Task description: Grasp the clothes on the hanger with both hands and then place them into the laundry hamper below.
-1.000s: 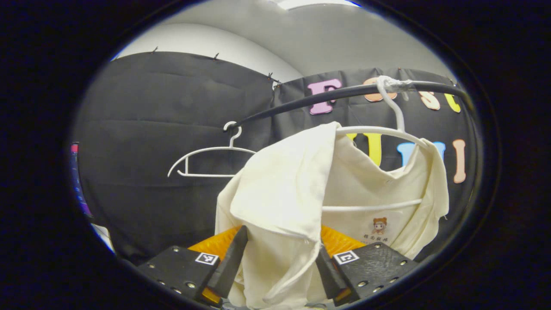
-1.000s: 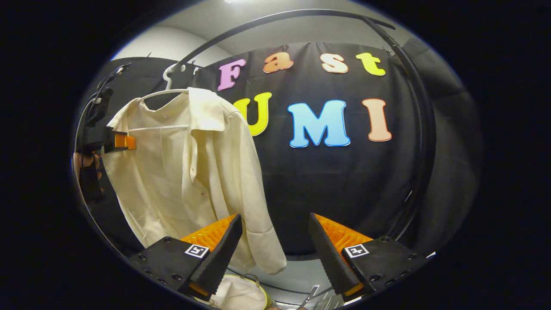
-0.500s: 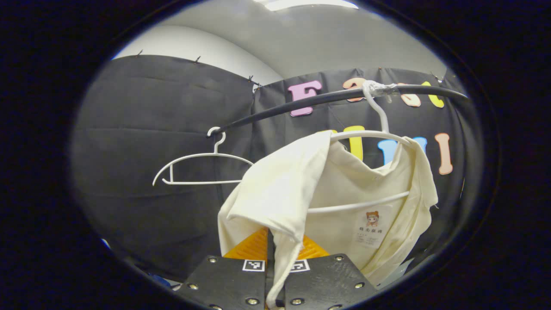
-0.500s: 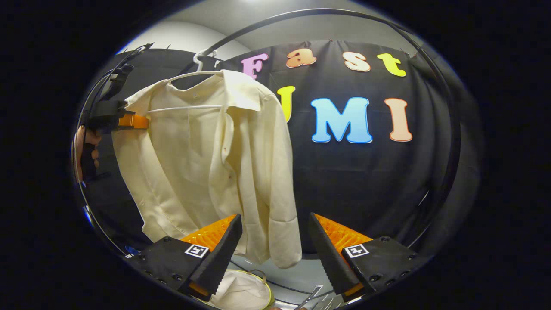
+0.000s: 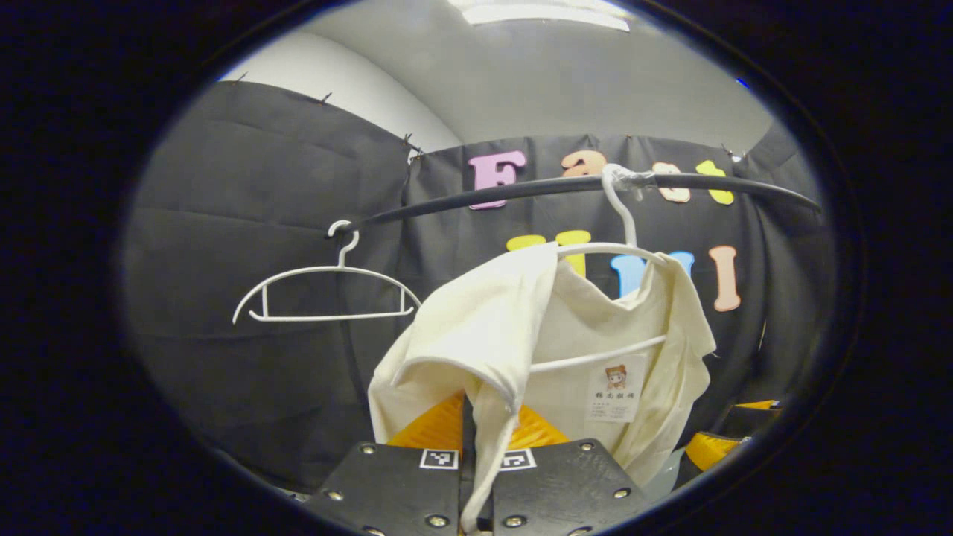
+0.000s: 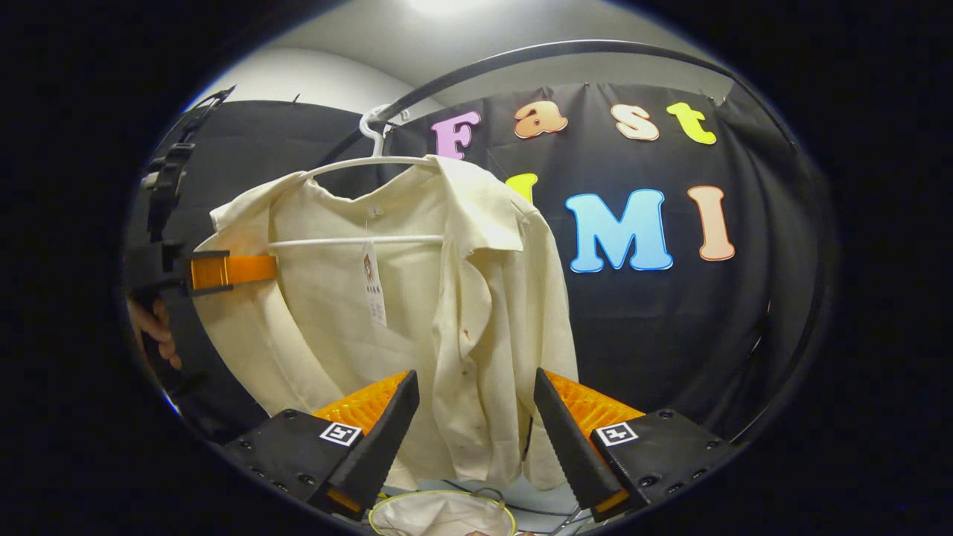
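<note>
**Inspector A:** Where the left claw point(image 5: 476, 476) sits at the bottom of the left gripper view, its two fingers are pressed together on a hanging fold of the cream-coloured cotton shirt point(image 5: 476, 350). Grip confirmed. The right gripper view shows the same claw point(image 6: 253, 269) clamped on the shirt's edge at shoulder height, with a hand point(image 6: 153, 331) below it on the handle.

**Inspector B:** And the right claw point(image 6: 476, 435)?

**Inspector A:** Its fingers stand wide apart. The lower front of the shirt point(image 6: 417, 313) hangs in or behind the gap; contact cannot be told.

**Inspector B:** Position of the garment?

**Inspector A:** On the white plastic hanger point(image 6: 372, 160), which hooks over the curved black rail point(image 6: 521, 56). The shirt is unbuttoned, one front panel thrown back over the shoulder, and a paper tag point(image 6: 372, 286) dangles from the hanger's crossbar. In the left gripper view the hanger's hook point(image 5: 618, 201) is taped to the rail point(image 5: 521, 190).

**Inspector B:** Anything further out?

**Inspector A:** A second, bare white hanger point(image 5: 324, 294) hangs on the same rail, well to the left of the shirt. Below the shirt, the round laundry hamper with a yellow-green rim point(image 6: 443, 514) sits between the right claw's fingers at the bottom edge, with pale cloth inside it.
</note>
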`<state>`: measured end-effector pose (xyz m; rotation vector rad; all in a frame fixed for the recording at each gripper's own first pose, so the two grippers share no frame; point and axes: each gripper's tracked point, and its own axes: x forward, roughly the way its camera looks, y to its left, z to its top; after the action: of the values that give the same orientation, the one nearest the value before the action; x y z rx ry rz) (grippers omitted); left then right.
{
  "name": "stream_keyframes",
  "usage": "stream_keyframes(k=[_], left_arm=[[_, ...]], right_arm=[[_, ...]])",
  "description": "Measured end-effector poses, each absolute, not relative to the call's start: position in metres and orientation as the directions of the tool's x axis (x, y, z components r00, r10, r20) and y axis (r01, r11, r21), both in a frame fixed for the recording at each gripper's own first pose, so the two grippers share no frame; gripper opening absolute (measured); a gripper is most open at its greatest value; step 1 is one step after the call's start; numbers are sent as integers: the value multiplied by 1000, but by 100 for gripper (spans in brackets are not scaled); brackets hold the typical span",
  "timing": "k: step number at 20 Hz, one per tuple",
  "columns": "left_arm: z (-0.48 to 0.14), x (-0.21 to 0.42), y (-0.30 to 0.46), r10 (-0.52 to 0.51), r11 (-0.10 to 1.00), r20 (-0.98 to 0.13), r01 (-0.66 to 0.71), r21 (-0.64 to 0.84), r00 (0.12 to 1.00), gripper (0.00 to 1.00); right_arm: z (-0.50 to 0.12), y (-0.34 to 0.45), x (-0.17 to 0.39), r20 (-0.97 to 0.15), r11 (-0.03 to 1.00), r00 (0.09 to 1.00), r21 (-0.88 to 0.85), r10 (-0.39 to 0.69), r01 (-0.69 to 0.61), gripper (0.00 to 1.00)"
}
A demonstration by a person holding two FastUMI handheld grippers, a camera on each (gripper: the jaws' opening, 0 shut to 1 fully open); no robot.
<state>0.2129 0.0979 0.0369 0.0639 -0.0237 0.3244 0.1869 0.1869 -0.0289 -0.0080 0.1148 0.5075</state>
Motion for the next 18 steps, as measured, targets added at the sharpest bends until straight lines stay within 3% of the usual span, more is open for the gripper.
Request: stream_keyframes(k=[6,18], left_arm=[[34,221,96,278,960,30,-277,-39,960,2],[31,219,97,254,967,39,-253,-24,966,3]], right_arm=[[3,214,233,-62,876,875,-16,481,-483,98],[12,248,284,-44,868,889,-203,455,-454,98]])
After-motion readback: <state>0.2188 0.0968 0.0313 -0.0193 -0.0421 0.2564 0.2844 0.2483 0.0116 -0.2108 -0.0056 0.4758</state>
